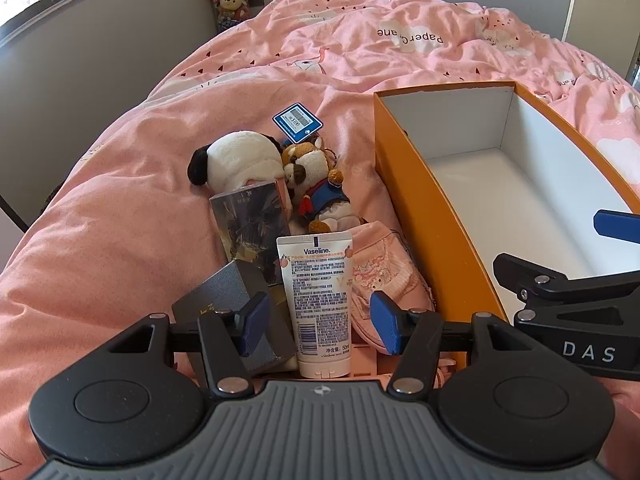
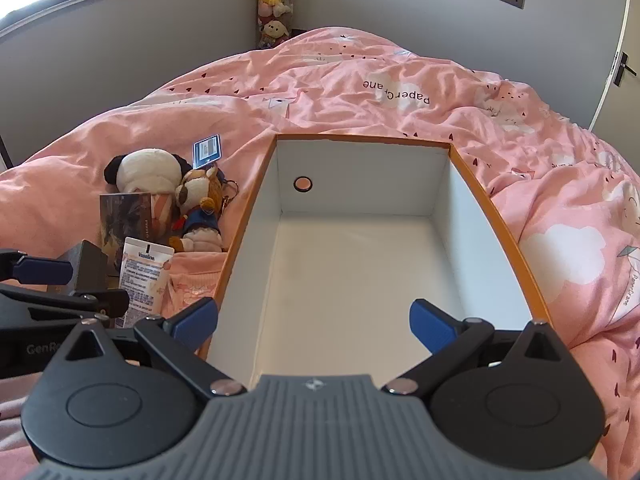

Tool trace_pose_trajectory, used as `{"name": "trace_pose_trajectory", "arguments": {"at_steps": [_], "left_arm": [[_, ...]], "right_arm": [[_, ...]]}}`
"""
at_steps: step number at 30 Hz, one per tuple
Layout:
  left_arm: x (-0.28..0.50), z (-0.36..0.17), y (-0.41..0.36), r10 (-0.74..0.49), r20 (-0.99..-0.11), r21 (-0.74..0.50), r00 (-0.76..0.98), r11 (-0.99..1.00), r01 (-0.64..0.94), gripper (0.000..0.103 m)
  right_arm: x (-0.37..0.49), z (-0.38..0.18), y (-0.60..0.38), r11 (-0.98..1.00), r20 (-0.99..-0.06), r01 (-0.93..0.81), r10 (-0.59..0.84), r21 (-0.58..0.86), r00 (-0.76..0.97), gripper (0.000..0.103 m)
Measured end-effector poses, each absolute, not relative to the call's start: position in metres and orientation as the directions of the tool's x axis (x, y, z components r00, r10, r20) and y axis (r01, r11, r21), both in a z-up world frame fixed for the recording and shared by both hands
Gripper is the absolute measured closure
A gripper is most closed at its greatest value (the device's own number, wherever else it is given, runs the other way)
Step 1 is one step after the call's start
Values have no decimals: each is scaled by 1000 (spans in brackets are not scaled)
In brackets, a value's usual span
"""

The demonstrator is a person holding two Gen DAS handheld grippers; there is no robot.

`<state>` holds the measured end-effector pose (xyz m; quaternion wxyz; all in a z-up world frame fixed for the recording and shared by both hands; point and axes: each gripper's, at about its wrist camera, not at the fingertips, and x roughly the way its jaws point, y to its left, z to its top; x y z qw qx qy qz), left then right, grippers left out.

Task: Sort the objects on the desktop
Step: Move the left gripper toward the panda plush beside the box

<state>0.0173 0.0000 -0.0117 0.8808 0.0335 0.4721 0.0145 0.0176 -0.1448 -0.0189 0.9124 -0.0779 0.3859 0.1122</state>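
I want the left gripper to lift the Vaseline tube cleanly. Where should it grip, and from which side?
Grip the Vaseline tube across its flat middle, coming from the cap end nearest the left gripper. It lies lengthwise between the open jaws, cap toward the camera, so closing on its narrow sides looks simplest; the grey box crowds its left.

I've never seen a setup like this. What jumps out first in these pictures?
A big orange box with a bare white inside lies open on a pink duvet, the open right gripper hovering over its near end. To its left sits a small pile: a Vaseline tube, a panda plush and a brown plush with a blue tag. The open left gripper straddles the tube.
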Motion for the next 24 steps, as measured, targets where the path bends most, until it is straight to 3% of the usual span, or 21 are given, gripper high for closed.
{"name": "trace_pose_trajectory", "arguments": {"at_steps": [24], "left_arm": [[41, -16, 3, 69, -850, 80, 522, 997, -2, 37]], "right_arm": [[46, -24, -142, 958, -748, -283, 156, -45, 645, 1]]}}
